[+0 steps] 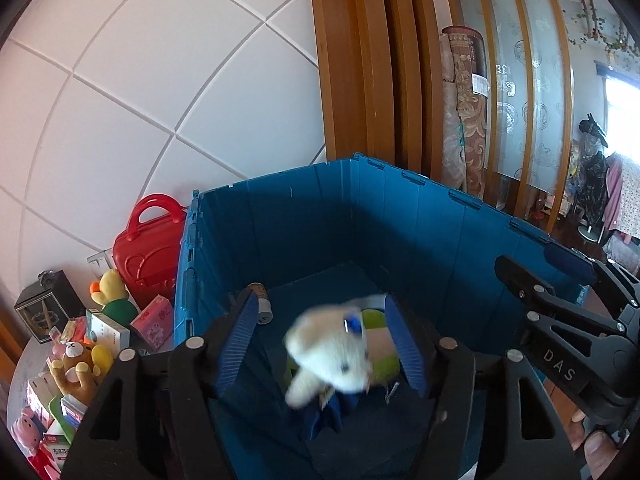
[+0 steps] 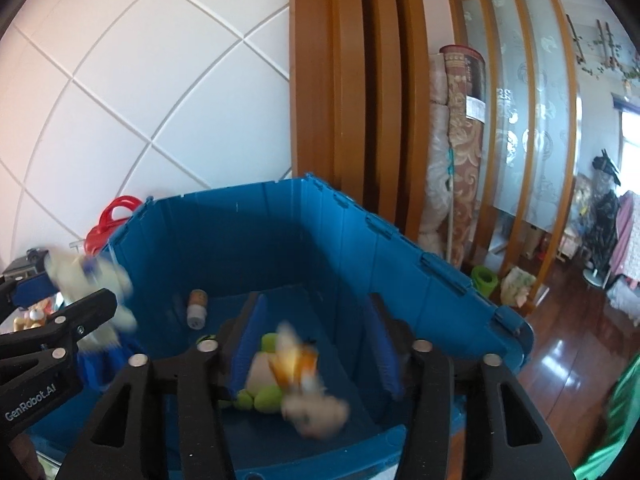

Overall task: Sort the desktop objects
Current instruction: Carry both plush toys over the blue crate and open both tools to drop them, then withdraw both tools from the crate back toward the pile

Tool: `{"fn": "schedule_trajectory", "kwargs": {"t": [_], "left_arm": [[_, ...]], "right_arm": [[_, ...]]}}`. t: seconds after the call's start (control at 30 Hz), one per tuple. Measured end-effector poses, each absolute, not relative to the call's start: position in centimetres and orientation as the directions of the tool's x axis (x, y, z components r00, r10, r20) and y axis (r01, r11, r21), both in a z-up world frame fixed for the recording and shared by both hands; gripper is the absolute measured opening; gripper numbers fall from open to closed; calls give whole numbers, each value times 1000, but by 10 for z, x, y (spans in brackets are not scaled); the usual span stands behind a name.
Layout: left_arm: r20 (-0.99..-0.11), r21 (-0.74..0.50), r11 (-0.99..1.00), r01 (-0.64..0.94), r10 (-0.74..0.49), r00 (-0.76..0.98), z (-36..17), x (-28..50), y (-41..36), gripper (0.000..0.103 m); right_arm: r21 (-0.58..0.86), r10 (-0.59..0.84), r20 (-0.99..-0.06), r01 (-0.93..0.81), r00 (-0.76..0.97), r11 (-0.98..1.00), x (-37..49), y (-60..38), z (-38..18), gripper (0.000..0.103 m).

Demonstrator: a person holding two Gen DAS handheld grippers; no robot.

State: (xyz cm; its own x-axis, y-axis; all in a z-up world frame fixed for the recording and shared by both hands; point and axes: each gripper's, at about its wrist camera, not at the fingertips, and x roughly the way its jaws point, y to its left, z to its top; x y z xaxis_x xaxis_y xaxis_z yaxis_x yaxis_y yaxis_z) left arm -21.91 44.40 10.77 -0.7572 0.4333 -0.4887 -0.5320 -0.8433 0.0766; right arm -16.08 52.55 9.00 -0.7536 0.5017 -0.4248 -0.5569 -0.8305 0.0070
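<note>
Both grippers hover over a big blue crate point(image 1: 420, 216). My left gripper point(image 1: 320, 344) is open, and a white plush toy point(image 1: 332, 356) in blue clothes is blurred between its fingers, apparently falling free. In the right wrist view the same white plush point(image 2: 94, 280) shows at the crate's point(image 2: 360, 232) left edge. My right gripper point(image 2: 316, 354) is open, and an orange and cream plush point(image 2: 308, 384) is blurred below it over a green plush point(image 2: 264, 396) on the crate floor. A small bottle point(image 2: 197, 308) lies in the crate.
Left of the crate a table holds a red toy case point(image 1: 150, 248), a yellow duck plush point(image 1: 114, 296), a brown bear plush point(image 1: 78, 368), a pink plush point(image 1: 28, 436), several small boxes point(image 1: 108, 332) and a dark box point(image 1: 44, 308). Wooden frame and rolled carpets point(image 1: 464, 104) stand behind.
</note>
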Motion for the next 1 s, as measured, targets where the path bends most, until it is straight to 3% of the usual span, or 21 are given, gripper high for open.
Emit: {"fn": "schedule_trajectory", "kwargs": {"t": [0.1,0.13,0.53,1.0], "left_arm": [[-474,81,-846,-527,433,-767,110,-217,442,74],[-470,80,-848,-524,431,-770,111,-216,441,76],[-404,71,-883,-464,400,-823,122,-207,399,79],[-369,52,-954,-296,257,-893,116,-213,261,79]], "right_arm": [[11,508,-408,-561,-758,-828,-155,526,92,97],[9,514,-401,-564,-759,-826,-153,525,93,102],[-2,500,-368,-537,-784,-844,-148,494,105,103],[-41,361,-343,-370,-867,-928,-185,382,119,103]]}}
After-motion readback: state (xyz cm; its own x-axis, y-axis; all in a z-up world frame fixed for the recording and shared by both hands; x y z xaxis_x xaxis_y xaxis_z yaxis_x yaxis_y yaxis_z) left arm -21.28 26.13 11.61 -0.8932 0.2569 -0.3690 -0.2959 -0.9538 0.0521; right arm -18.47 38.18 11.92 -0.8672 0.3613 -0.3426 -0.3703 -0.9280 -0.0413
